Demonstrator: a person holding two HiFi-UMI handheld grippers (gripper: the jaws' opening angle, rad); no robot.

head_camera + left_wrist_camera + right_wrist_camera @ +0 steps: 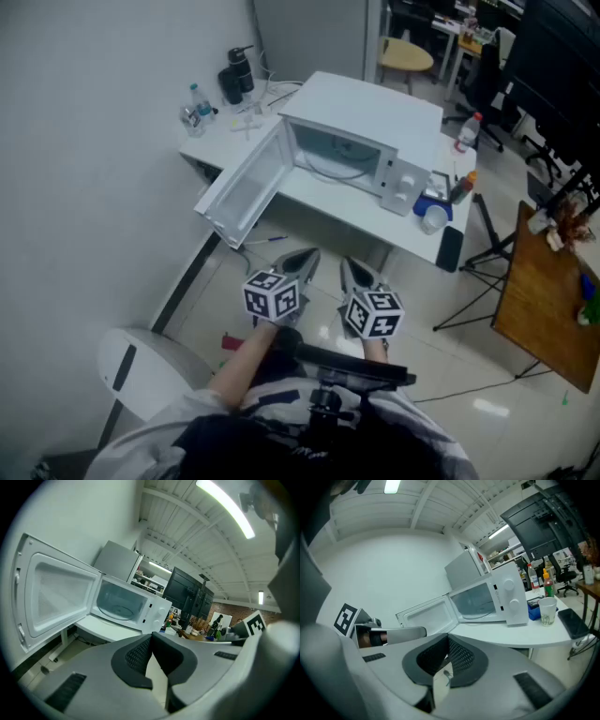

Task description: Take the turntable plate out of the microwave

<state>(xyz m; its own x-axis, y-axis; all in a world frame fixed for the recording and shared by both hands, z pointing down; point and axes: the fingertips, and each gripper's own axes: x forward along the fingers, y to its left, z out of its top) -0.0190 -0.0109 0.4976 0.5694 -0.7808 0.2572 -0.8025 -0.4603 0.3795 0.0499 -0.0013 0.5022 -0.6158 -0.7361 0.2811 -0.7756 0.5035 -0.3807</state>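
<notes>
Well back from the table's [323, 203] edge, left tongs [301, 263] and right tongs [356, 274] are pressed together, empty; beyond them the microwave door [246, 187] hangs wide open, plate [334, 169] inside.

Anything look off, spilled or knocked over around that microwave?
Nothing stands out. The microwave sits on the table, its door swung wide open, the turntable plate resting inside, and nothing looks spilled.

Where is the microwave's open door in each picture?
Head view: the microwave door is in the upper middle, swung open to the left.
Left gripper view: the door is big, at the far left.
Right gripper view: the door is in the middle, left of the cavity.
Shared landmark: the control panel with two knobs, right of the cavity.
</notes>
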